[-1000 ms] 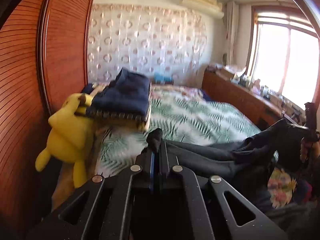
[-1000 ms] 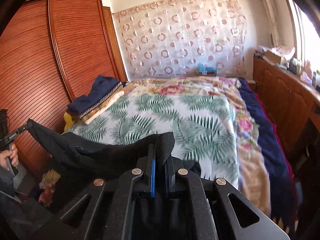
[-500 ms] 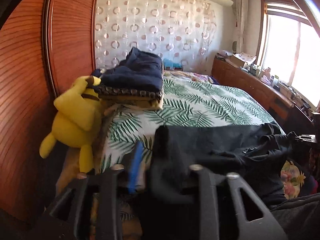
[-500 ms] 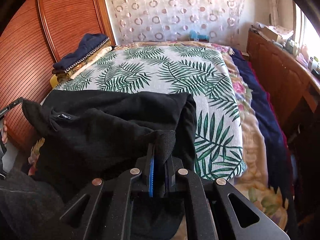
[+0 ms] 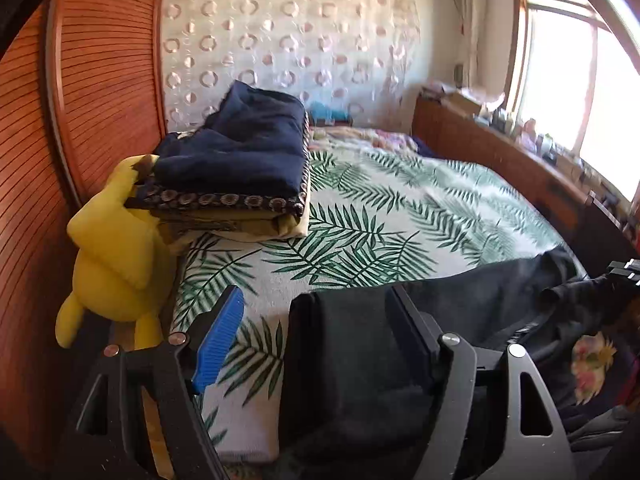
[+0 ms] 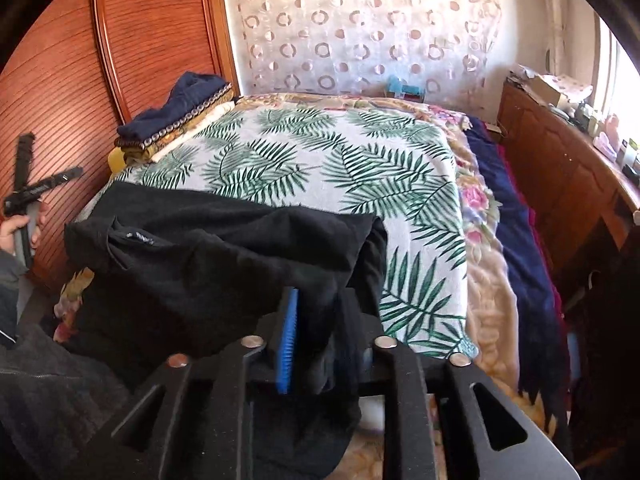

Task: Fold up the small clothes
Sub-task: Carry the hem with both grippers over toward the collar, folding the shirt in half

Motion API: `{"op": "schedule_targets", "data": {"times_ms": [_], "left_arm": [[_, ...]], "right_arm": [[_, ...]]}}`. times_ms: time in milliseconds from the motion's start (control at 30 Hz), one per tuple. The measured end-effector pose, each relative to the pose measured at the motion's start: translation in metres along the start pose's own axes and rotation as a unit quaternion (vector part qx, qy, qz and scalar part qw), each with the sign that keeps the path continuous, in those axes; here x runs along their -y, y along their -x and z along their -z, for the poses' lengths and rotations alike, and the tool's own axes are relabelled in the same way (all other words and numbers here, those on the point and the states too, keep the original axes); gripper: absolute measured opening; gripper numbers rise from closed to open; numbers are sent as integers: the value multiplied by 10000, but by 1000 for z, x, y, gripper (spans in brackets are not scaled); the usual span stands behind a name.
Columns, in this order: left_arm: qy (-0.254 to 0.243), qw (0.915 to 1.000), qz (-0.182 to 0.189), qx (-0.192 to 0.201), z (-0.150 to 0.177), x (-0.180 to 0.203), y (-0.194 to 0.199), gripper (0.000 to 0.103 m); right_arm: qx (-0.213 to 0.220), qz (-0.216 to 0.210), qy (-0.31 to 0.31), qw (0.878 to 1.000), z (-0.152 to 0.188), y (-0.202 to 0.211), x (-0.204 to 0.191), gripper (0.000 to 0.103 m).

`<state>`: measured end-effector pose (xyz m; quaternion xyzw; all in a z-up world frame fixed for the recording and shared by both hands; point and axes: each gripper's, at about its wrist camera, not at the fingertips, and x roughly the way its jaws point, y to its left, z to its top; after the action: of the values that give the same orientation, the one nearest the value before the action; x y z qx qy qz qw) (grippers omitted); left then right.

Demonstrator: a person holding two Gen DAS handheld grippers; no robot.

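Observation:
A black garment (image 6: 224,248) lies spread over the near edge of the bed, on the palm-leaf cover (image 6: 320,160). My right gripper (image 6: 322,300) has its jaws opening, and a fold of the black cloth still hangs loosely between them. In the left wrist view the left gripper (image 5: 316,300) stands wide and is still opening. The other end of the garment (image 5: 352,360) rests against its right finger, clear of the blue pad (image 5: 218,340). A hand holds the left gripper (image 6: 28,192) at the far left of the right wrist view.
A stack of folded clothes (image 5: 240,160) with a navy piece on top sits at the bed's far left corner, with a yellow plush toy (image 5: 116,248) beside it. A wooden wardrobe (image 5: 100,80) lines the left side. A wooden cabinet (image 6: 560,168) runs along the right.
The garment, held stretched in the air before, now lies on the bed's near edge. Both grippers' jaws have parted, the left widely. The left gripper has dropped towards the bed.

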<state>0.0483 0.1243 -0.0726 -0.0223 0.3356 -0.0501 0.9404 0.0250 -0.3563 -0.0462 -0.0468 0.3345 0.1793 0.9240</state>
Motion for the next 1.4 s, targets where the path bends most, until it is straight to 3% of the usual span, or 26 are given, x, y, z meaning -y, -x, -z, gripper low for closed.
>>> {"op": "schedule_targets", "data": {"times_ms": [167,367,433,667,700,767,800,933,1033,1200,1300,1367,1400], "left_arm": [[-123,9990,-126,-408,-4,2,-36,74],[-65,9971,-200,-737,2,-5,-57,74],[-61,9965,-213,-807,6,-5,-61,74],[-100,9941,-243,-1052,19,-1,-78,74],[-72,9945,-230,-1019,19,-2,-77,74],[-55,9950,-239,-968,20,-2,-76,74],[-58,9951,-243,-952,19,-1,-76,74],[-47,9967,-277,-768,22,-1,-76,77],[-33,9974,-295,-655,24,-1,-76,78],[-17,9977,-319,-596,26,0,-76,79],[-19,9978,-315,-577,26,-1,-76,80],[-18,9978,-313,-589,25,-1,-77,80],[-20,9978,-311,-590,25,-1,-78,81]], "right_arm": [[205,191,-16,9996,-16,-10,9,43],[-47,69,-276,9996,-34,-66,20,44],[-114,213,-342,9991,-38,-84,22,44],[-325,52,-834,9960,-49,-115,30,43],[-346,21,-852,9958,-50,-116,30,39],[-330,-6,-823,9961,-49,-118,29,9],[-285,34,-806,9963,-50,-115,29,6],[184,340,-914,9951,-47,-98,35,3],[175,712,-1019,9921,-42,-95,44,2],[191,436,-1263,9908,-42,-93,54,3],[259,290,-1212,9919,-46,-89,46,10],[248,241,-1188,9923,-46,-92,45,34],[212,139,-1197,9925,-45,-95,42,35]]}}
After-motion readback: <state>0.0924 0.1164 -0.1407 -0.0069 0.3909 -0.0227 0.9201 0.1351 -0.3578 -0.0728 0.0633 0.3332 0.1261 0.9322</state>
